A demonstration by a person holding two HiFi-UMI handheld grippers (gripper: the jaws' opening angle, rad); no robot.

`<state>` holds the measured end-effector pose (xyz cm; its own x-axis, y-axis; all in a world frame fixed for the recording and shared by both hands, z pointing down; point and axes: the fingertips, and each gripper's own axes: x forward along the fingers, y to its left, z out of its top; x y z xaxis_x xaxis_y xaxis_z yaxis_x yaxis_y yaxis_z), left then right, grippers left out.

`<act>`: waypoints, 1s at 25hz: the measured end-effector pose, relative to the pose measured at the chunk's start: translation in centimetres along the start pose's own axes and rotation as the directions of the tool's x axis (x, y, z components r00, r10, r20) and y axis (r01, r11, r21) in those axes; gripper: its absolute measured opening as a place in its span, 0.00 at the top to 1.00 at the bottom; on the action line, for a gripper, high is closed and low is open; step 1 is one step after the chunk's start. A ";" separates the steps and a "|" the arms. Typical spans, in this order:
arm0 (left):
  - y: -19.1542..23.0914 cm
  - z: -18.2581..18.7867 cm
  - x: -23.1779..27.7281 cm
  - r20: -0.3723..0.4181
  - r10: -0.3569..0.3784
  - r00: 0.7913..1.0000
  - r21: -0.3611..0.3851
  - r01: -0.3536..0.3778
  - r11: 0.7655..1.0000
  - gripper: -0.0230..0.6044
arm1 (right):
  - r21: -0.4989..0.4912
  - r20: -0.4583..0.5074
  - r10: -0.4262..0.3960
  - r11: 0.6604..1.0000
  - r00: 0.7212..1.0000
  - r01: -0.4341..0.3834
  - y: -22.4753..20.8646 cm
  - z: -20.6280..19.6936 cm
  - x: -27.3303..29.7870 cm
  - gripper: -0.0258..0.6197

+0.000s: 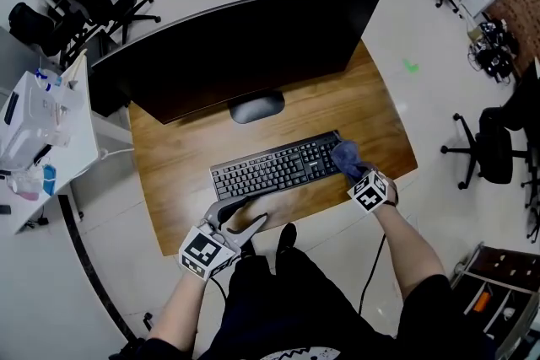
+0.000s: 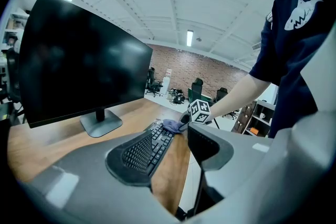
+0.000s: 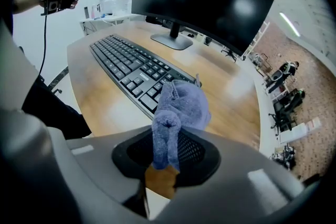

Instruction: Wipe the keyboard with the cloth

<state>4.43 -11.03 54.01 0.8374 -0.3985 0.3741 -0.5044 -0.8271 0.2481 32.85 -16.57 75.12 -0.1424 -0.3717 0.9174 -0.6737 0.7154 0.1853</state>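
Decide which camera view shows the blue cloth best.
The right gripper view: the cloth fills the centre, pinched in the right gripper and draped onto the end of the keyboard. The head view shows a small blue patch; the left gripper view, a distant scrap.

Open-plan office: desk point(image 1: 384, 126), monitor point(image 1: 245, 46), swivel chairs point(image 1: 485, 149).

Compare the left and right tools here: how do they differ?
The right tool is shut on the blue cloth; the left tool is open and holds nothing. The right tool sits at the keyboard's right end, the left tool by its left front corner. Both carry a marker cube.
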 end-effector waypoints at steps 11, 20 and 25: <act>0.7 0.3 -3.1 0.026 0.014 1.000 0.021 -0.014 1.000 0.64 | 0.418 0.376 -0.095 0.905 0.922 -0.077 0.2 8.3 -7.4 0.82; 0.9 2.0 -6.1 0.069 -0.008 0.998 0.061 0.004 0.998 0.64 | 0.456 0.620 -0.086 0.848 0.780 -0.269 5.9 17.0 -16.4 0.82; 0.8 1.9 -8.5 0.082 -0.036 0.996 0.085 0.029 0.996 0.64 | 0.429 0.678 -0.074 0.848 0.731 -0.312 10.2 19.8 -19.9 0.82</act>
<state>-2.67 -9.06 49.37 0.8695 -0.3993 0.2908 -0.4600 -0.8690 0.1822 14.40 -13.58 51.77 -0.5463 -0.7259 0.4179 -0.8376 0.4688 -0.2805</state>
